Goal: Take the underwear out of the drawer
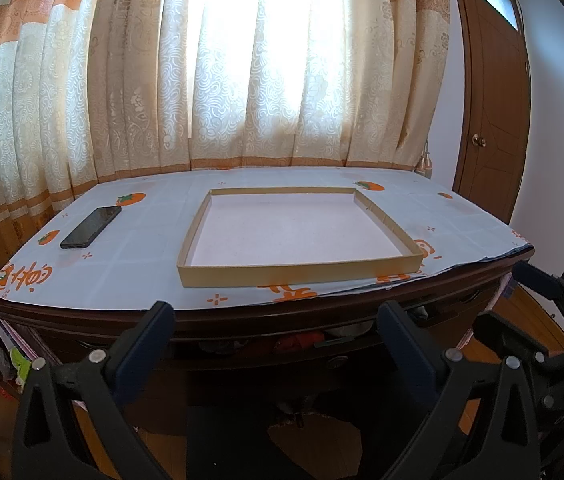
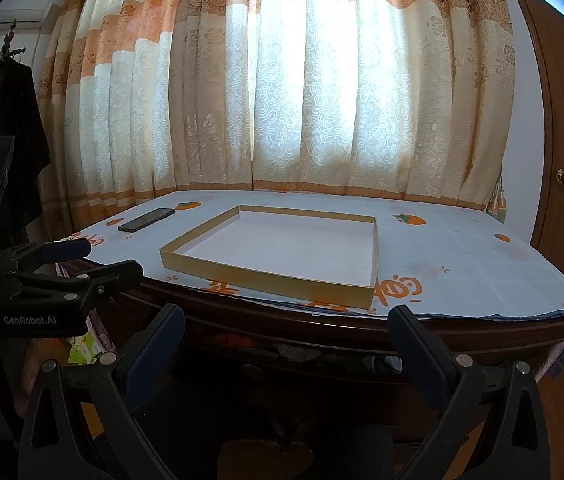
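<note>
A dark wooden drawer (image 1: 282, 350) under the table top stands slightly open, and clothes (image 1: 302, 338) in red and grey show in the gap. It also shows in the right wrist view (image 2: 302, 364) with clothes (image 2: 298, 354) inside. My left gripper (image 1: 276, 312) is open and empty, a little in front of the drawer. My right gripper (image 2: 286, 316) is open and empty, also in front of the drawer. The right gripper shows at the right in the left view (image 1: 522, 296), and the left gripper shows at the left in the right view (image 2: 102, 260).
A shallow cardboard tray (image 1: 298, 274) sits on the table, on a white cloth (image 1: 122, 272) with orange prints. A black phone (image 1: 91, 227) lies at the left. Curtains hang behind the table; a brown door (image 1: 490, 120) is at the right. A dark garment (image 2: 2, 120) hangs at the left.
</note>
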Demonstrator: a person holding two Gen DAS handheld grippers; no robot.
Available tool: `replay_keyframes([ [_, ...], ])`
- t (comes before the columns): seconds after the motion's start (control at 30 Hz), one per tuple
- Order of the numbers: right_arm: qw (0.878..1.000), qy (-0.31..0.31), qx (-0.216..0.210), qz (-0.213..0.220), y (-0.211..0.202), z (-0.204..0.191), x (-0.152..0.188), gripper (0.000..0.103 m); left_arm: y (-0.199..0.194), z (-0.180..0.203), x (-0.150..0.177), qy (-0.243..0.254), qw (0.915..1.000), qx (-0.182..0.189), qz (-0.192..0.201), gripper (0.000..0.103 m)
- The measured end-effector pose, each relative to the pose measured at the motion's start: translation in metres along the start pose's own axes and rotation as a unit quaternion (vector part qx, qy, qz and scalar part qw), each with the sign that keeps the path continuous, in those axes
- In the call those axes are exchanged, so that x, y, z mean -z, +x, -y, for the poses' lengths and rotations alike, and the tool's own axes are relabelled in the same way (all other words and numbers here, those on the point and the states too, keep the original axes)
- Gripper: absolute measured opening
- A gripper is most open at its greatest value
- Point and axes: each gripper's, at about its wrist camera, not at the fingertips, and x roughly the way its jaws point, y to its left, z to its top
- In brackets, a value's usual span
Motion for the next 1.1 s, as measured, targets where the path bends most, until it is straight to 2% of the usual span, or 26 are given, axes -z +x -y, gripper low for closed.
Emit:
replay_keyframes([
  [0.5,1.0,0.0,0.0,-0.001,0.0,-0.001,0.001,0.102,0.001,-0.001,-0.001,0.002,1.0,-0.004,0.002,0.103],
  [0.87,1.0,-0.01,-0.019,0.004,0.009,-0.001,0.007,0.102,0.011,-0.002,0.004,0.006,0.9999,-0.012,-0.005,0.103],
  [1.0,0.999,-0.031,-0.018,0.027,0.011,-0.001,0.007,0.102,0.015,-0.001,0.007,0.006,0.9999,-0.012,-0.007,0.103],
  [1.1,0.998,-0.04,-0.032,0.044,0.017,0.003,0.008,0.102,0.018,-0.001,0.01,0.006,0.9999,-0.012,-0.01,0.103],
])
